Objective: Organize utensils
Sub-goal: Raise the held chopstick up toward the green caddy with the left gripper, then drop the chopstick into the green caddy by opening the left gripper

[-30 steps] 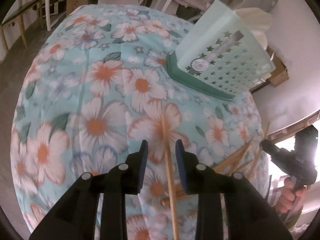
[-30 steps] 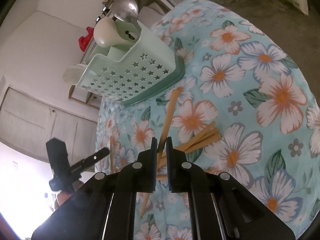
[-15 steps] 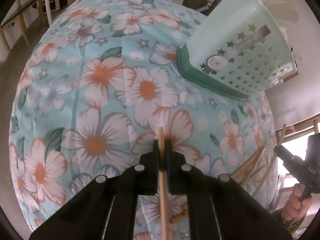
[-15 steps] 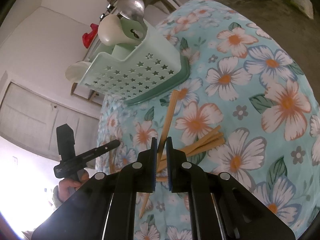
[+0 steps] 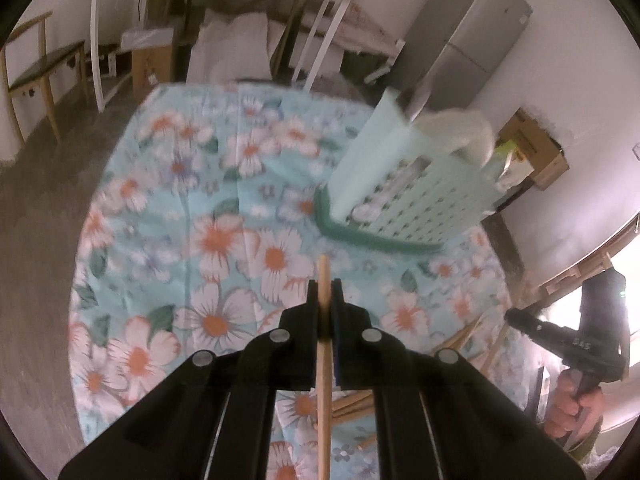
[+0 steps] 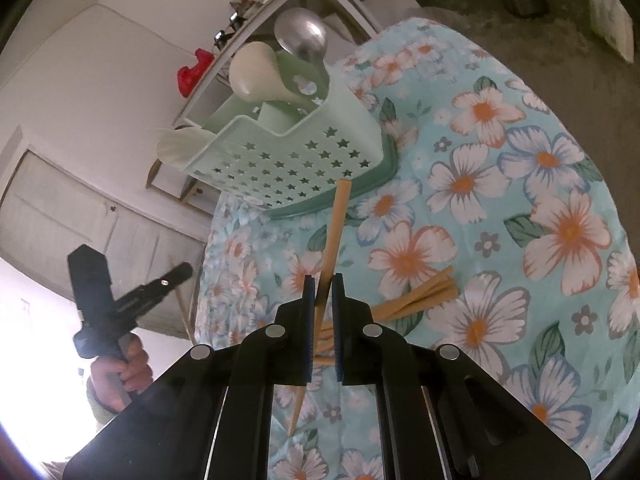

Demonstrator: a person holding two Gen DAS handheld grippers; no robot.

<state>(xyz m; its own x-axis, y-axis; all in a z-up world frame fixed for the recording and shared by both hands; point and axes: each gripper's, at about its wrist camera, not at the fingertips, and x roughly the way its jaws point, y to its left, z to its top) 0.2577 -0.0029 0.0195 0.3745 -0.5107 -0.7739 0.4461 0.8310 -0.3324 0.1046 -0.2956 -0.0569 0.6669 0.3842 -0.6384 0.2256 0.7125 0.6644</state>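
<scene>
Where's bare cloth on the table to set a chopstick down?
Free: the floral tablecloth left of the mint caddy in the left wrist view, out to the table edge. Crowded: the loose chopsticks piled below the caddy, near both grippers.

The left gripper (image 5: 325, 294) is matte black plastic, with two flat fingers (image 5: 313, 300) on angular arms carrying round silver screws. The right gripper (image 6: 321, 292) matches it, its fingers (image 6: 309, 300) lined with blue pads.
</scene>
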